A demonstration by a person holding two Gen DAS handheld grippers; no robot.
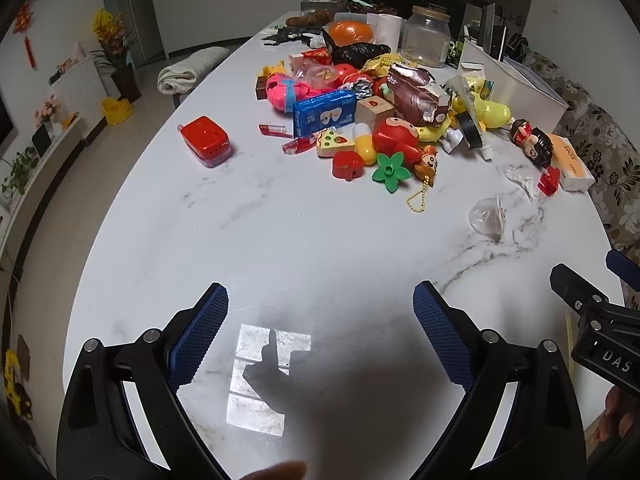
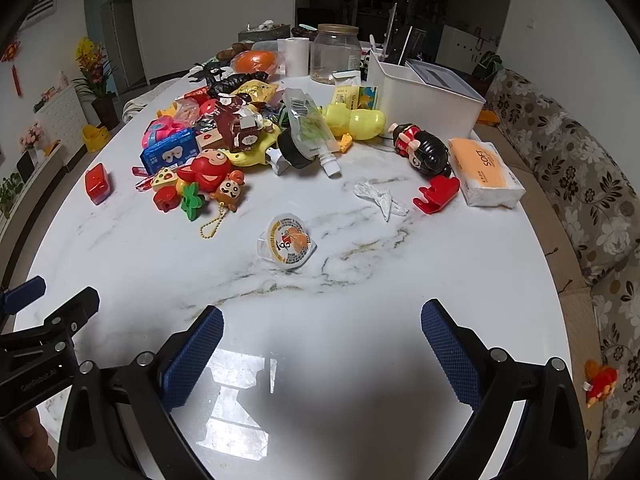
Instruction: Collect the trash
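marble table (image 2: 120,248) held toys and trash at frame top; both grippers, left gripper (image 1: 320,320) and right gripper (image 2: 322,334), hovered with jaws wide and empty, collecting seemingly unstarted, jelly cup (image 2: 287,247) at centre likely next.

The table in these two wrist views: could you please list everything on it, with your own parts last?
table: one, white marble, under everything
jelly cup: one, clear with printed lid, alone near the table's middle
crumpled wrapper: one, white, between the cup and the tissue pack
tissue pack: one, orange and white, right edge
red block: one, beside the tissue pack
doll: one, black hair, red dress, lying down
toy and wrapper pile: many, mixed colours, left of centre
red box: one, apart at the left
storage bin: one, white, far right
glass jar: one, clear, far end
left gripper: blue pads, open, empty
right gripper: blue pads, open, empty
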